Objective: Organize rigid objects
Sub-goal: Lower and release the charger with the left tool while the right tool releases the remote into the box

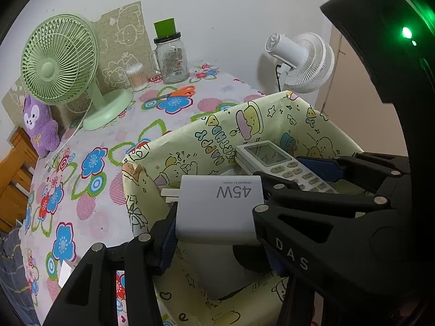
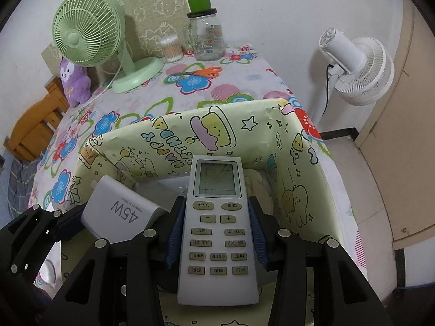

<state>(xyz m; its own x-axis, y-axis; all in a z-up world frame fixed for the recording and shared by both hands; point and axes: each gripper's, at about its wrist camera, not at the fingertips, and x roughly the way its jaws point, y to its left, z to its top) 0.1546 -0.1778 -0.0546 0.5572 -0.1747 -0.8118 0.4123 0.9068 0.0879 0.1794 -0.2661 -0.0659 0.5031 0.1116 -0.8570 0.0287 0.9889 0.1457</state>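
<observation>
A white 45W charger block (image 1: 220, 209) is clamped between the blue pads of my left gripper (image 1: 217, 233), held over the open cartoon-printed box (image 1: 231, 125). My right gripper (image 2: 216, 233) is shut on a white air-conditioner remote (image 2: 217, 231), screen end pointing into the same box (image 2: 217, 125). In the left wrist view the remote (image 1: 274, 160) and the right gripper's black fingers (image 1: 353, 168) sit just right of the charger. The right wrist view shows the charger (image 2: 119, 212) and the left gripper (image 2: 40, 231) at lower left. The box floor is mostly hidden.
On the flowered tablecloth (image 2: 190, 87) stand a green desk fan (image 2: 89, 32), a purple plush toy (image 2: 74, 81), a cotton-swab tub (image 2: 171, 49), a glass jar with green lid (image 2: 206, 35) and orange-handled scissors (image 2: 201, 72). A white floor fan (image 2: 356, 68) stands right of the table.
</observation>
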